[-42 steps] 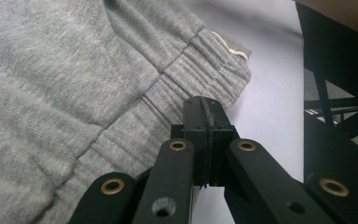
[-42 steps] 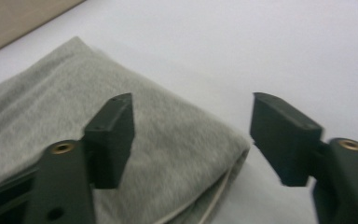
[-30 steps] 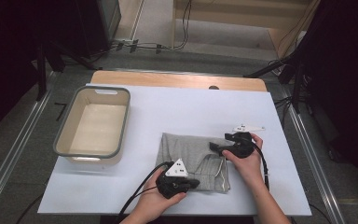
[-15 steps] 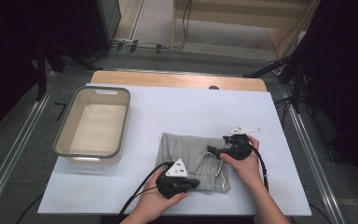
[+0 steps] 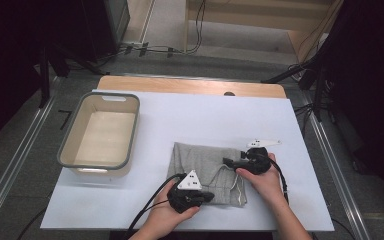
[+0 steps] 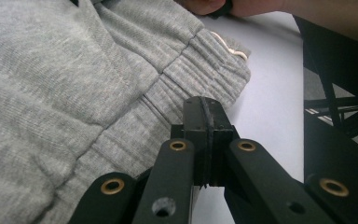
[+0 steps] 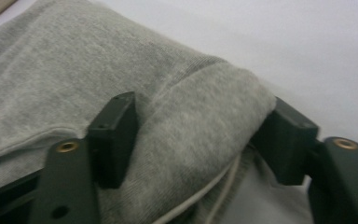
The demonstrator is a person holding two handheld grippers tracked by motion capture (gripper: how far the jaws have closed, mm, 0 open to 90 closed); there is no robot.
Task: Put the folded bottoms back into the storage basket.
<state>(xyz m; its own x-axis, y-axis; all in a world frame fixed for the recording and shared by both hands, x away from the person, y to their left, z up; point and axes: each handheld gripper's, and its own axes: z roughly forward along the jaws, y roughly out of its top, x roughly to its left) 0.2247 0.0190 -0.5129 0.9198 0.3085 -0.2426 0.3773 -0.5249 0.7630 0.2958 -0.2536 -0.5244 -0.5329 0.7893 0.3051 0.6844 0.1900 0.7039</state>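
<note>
A folded grey sweat garment (image 5: pixel 200 167) with a ribbed waistband (image 6: pixel 200 60) and a white drawstring (image 5: pixel 235 184) lies on the white table (image 5: pixel 195 120), in front of the person. My left gripper (image 5: pixel 207 196) rests at the garment's near edge. In the left gripper view its jaws (image 6: pixel 205 112) are pressed together just over the waistband, with no cloth visible between them. My right gripper (image 5: pixel 229 162) is at the garment's right edge. In the right gripper view it (image 7: pixel 200 140) stands open astride a raised fold of the grey cloth (image 7: pixel 74 70), and the drawstring (image 7: pixel 214 191) hangs under that fold.
A beige basin with a grey rim (image 5: pixel 100 96) stands at the table's left side. The table's wooden far edge (image 5: pixel 190 85) lies beyond. Metal rails and cables run along the floor on both sides.
My right gripper has shifted slightly nearer and further onto the garment's right edge. The left gripper and the garment have stayed put.
</note>
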